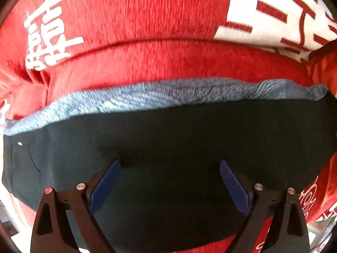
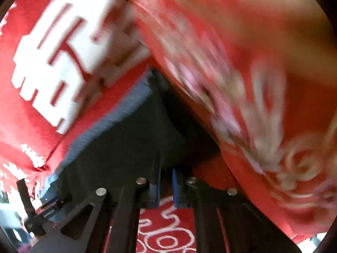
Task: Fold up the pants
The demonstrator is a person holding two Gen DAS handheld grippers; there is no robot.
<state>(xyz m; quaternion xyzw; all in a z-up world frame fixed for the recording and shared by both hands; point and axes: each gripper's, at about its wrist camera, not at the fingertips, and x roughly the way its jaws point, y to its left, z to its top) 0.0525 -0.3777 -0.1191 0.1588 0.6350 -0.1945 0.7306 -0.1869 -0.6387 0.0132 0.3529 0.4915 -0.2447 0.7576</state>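
Dark green cloth pants [image 1: 168, 143] lie flat on the red patterned bedcover [image 1: 130, 10], seemingly unfolded; left gripper [image 1: 169, 181] spread above, right gripper [image 2: 166, 186] pinching their edge.

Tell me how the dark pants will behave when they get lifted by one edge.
The pants will probably droop and fold over: they lie flat and limp on the red blanket. The ribbed grey waistband likely stretches. The right tool, pinched shut at their edge, may lift only one layer.
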